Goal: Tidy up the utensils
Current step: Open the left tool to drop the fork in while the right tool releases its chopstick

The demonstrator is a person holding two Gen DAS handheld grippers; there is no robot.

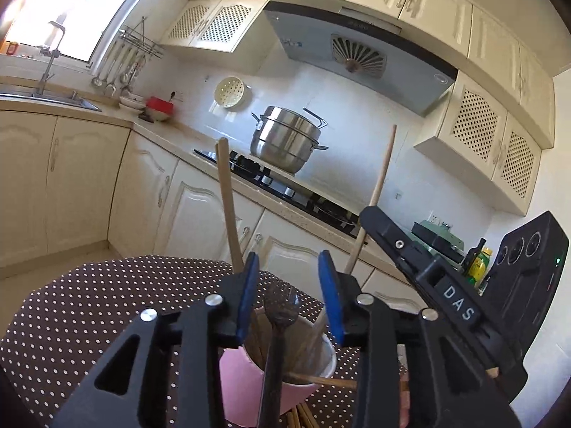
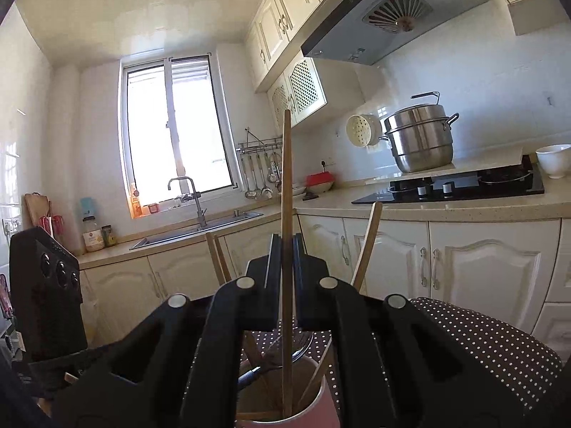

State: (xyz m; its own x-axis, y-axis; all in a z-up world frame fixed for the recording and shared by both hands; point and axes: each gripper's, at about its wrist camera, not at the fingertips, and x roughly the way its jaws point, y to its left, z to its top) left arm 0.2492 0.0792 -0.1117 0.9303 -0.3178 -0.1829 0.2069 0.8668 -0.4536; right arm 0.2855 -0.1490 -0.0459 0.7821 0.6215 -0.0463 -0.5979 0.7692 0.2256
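Two views, left wrist first: my left gripper (image 1: 289, 292) stands open astride the pink utensil cup (image 1: 249, 381) at 6 o'clock; black spoon (image 1: 276, 339) inside, untouched.
Right wrist: my right gripper (image 2: 284, 249) pinches an upright wooden chopstick (image 2: 286, 185), tip in the cup.
Handling: light, stiff, smooth; I'd grip mid-shaft.

Both wrist cameras sit close above the pink cup (image 1: 249, 385) (image 2: 321, 413), facing level toward far kitchen counters; both show the steel pot (image 1: 285, 139) (image 2: 421, 139).

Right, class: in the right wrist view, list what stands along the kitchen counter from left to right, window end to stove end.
Jar → sink tap → hanging ladles → red container → steel steamer pot → white bowl.
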